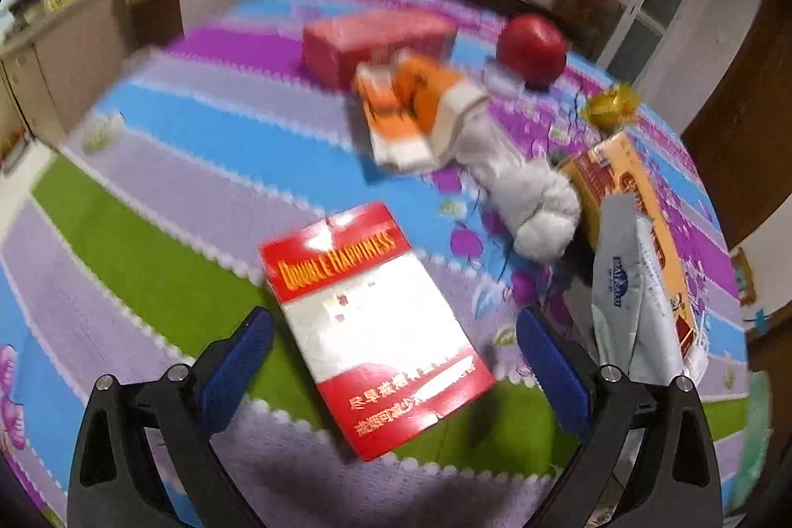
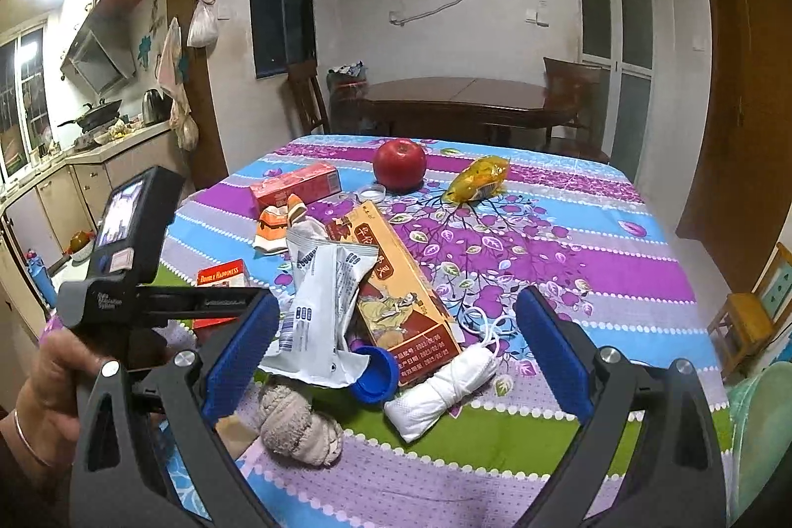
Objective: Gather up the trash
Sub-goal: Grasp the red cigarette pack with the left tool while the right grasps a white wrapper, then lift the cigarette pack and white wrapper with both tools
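Observation:
A red-and-white cigarette pack (image 1: 371,330) lies flat on the striped tablecloth (image 1: 158,261), between the blue pads of my left gripper (image 1: 396,320). The jaws stand wide and neither pad touches the pack. My right gripper (image 2: 396,303) hangs open over a heap of trash: a white foil pouch (image 2: 321,295), a long yellow box (image 2: 396,270), a blue cap (image 2: 376,377) and a white rolled mask (image 2: 440,394). It holds nothing. A hand (image 2: 49,374) holds the left gripper's body (image 2: 123,280) at the left of the right wrist view.
Farther back lie a red carton (image 2: 297,184), an orange-white wrapper (image 2: 277,226), a red apple (image 2: 398,164) and a yellow wrapper (image 2: 477,179). A grey rolled cloth (image 2: 297,424) sits near the front. A dark wooden table (image 2: 465,97) stands behind, and a kitchen counter (image 2: 123,142) at left.

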